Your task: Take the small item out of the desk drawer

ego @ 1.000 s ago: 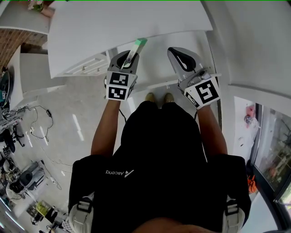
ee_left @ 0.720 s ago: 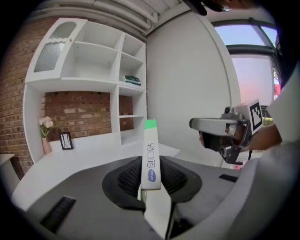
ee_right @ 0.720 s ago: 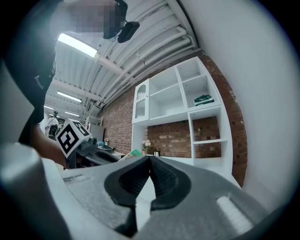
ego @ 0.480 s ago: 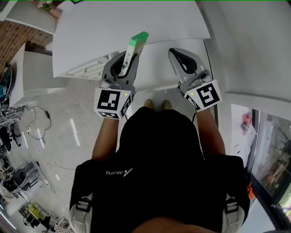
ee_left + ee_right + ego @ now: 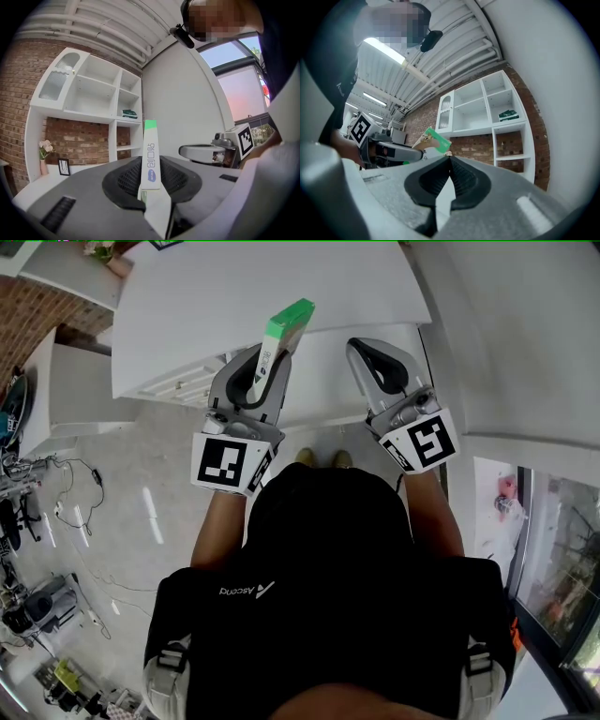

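While both grippers sit in the upper middle of the head view, grippers: two, side by side, apart from each other.
Left gripper (image 5: 269, 360): one; jaws clamped on the small box, partly apart with the box filling the gap.
Small box (image 5: 287, 322): one, narrow, white with a green end; it sticks out past the jaw tips toward the top of the frame, over the desk edge and clear of the drawer.
Same box, left gripper view: stands upright in mid-frame, green end on top, blue print down its white face.
Same box, right gripper view: left of centre, tilted, green end pointing right.
Right gripper (image 5: 377, 360): one; jaws pressed together, nothing between them.
Marker cubes: two, one per gripper, left (image 5: 230, 463) and right (image 5: 422, 442).
Desk (image 5: 234, 296): one, white top, across the upper frame.
Drawer (image 5: 328, 381): one, white, standing out from the desk edge beneath both grippers; I cannot tell what is inside it.
Shoes (image 5: 323, 458): two, between the marker cubes.
Shelf unit (image 5: 98, 93): one, white, on a brick wall, left half of the left gripper view.
Green item on a shelf (image 5: 130, 113): one.
Flower vase (image 5: 45, 152): one, lower left.
Picture frame (image 5: 63, 166): one, just right of the vase.
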`<action>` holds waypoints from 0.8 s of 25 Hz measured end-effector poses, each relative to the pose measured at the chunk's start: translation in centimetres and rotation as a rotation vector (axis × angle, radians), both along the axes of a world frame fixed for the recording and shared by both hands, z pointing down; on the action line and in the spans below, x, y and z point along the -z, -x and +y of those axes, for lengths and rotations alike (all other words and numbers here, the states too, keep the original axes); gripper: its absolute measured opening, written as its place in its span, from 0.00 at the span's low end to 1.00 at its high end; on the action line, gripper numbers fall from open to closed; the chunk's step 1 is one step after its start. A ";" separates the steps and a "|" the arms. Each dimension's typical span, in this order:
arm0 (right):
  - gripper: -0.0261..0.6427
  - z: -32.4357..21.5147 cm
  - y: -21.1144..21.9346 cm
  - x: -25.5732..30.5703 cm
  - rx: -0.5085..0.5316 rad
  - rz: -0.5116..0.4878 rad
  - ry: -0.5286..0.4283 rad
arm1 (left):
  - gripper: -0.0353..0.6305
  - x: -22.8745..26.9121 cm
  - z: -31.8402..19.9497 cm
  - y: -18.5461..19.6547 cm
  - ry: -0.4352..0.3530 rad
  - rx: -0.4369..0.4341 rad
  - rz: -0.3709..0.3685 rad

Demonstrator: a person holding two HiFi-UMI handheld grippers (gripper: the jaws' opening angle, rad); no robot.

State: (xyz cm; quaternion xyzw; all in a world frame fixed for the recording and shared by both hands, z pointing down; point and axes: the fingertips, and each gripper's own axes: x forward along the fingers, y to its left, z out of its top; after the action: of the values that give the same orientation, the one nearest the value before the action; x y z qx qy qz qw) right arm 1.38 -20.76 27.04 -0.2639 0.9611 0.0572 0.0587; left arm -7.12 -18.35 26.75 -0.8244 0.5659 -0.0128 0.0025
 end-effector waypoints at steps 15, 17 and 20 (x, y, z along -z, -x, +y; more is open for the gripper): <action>0.04 0.4 0.6 0.4 -0.004 0.022 -0.025 | 0.19 0.2 0.1 -0.1 -0.004 -0.020 0.011; 0.04 0.4 0.7 0.4 -0.004 0.022 -0.027 | 0.19 0.2 0.1 -0.1 -0.005 -0.025 0.009; 0.04 0.4 0.9 0.3 -0.006 0.024 -0.026 | 0.19 -0.1 0.0 0.0 0.001 -0.030 0.007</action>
State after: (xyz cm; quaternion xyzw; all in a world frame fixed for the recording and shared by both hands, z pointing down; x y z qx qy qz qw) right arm 0.53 -20.36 26.71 -0.2651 0.9601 0.0730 0.0504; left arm -7.11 -18.30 26.82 -0.8327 0.5536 -0.0099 0.0003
